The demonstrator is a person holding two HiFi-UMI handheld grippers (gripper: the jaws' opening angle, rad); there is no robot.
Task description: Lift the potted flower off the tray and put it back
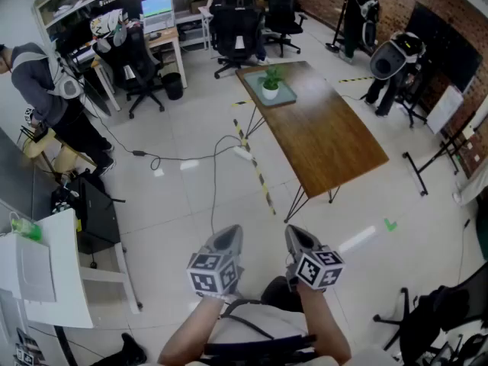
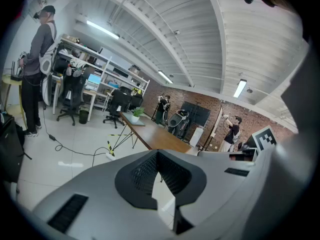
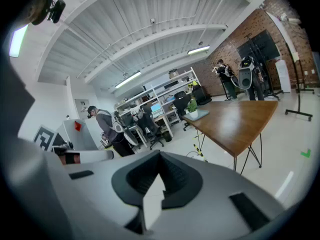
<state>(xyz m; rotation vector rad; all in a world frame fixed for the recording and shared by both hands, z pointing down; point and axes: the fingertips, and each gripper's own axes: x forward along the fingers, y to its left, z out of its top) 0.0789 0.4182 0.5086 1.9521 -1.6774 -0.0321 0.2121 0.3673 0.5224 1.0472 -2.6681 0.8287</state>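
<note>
The potted flower, a small green plant in a white pot, stands on a grey tray at the far end of a long wooden table. Both grippers are held close to my body, far from the table, over the bare floor. My left gripper and right gripper are side by side, both shut with nothing between the jaws. In the left gripper view, the plant is small beyond the left gripper. The right gripper view shows the plant on its tray past the right gripper.
A person stands at the left by desks and office chairs. A cable and yellow-black tape lie on the floor between me and the table. A white cabinet is near left; stands are at the right.
</note>
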